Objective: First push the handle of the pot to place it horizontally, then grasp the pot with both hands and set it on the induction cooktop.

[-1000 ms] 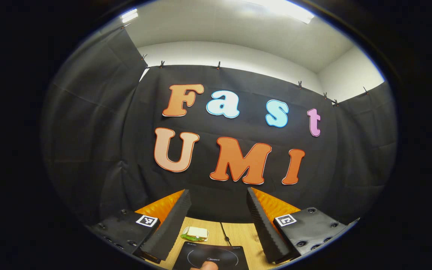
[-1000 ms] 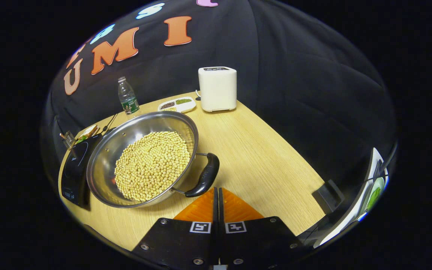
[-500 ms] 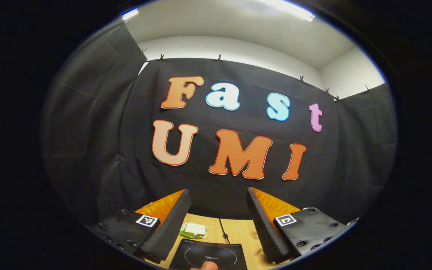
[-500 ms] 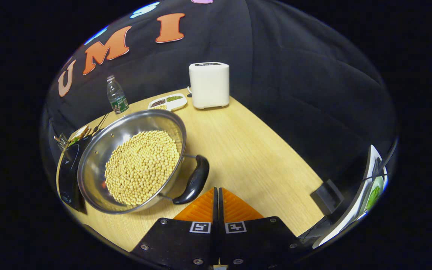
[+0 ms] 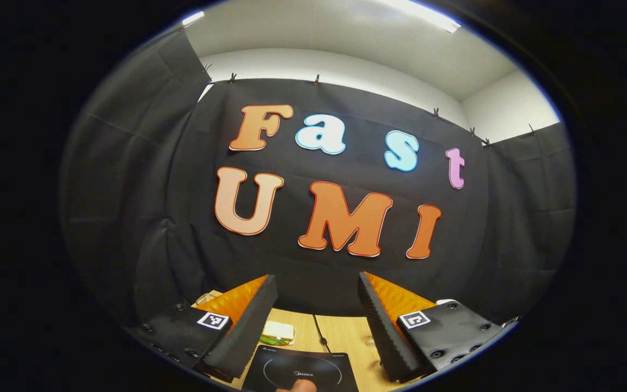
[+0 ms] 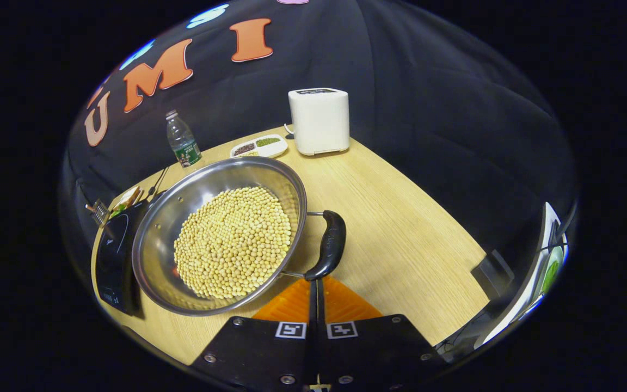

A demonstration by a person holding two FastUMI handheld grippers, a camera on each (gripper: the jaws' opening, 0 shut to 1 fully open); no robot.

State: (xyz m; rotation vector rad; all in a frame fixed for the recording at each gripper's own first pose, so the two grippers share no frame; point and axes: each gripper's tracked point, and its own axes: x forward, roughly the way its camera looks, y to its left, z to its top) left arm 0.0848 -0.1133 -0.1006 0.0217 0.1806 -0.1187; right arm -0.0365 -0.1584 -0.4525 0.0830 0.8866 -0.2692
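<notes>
Pot (image 6: pixel 221 239), steel, wide and shallow, sits on the wooden table (image 6: pixel 400 239) loaded with pale beans (image 6: pixel 232 242); its left edge overlaps the black induction cooktop (image 6: pixel 115 256) at 9 o'clock. One black loop handle (image 6: pixel 327 245) juts from the rim at 3 o'clock, on two thin wire legs. Judged heavy with that fill, rigid, walls slick; the beans would likely slide if it tips, so a level lift seems wise. The best hold appears to be the handle grips, one on each side; a far-side handle cannot be made out. Right gripper (image 6: pixel 316 283) has its fingers pressed together, tips just at the handle's lower end, seemingly placed to nudge; contact cannot be confirmed. Left gripper (image 5: pixel 313 305) is raised, fingers spread wide and holding nothing, with the cooktop (image 5: pixel 300 373) low between them. Behind the pot: water bottle (image 6: pixel 183 139) at 11 o'clock, divided dish (image 6: pixel 259 147) at 12, white appliance (image 6: pixel 319 121) at 1.
</notes>
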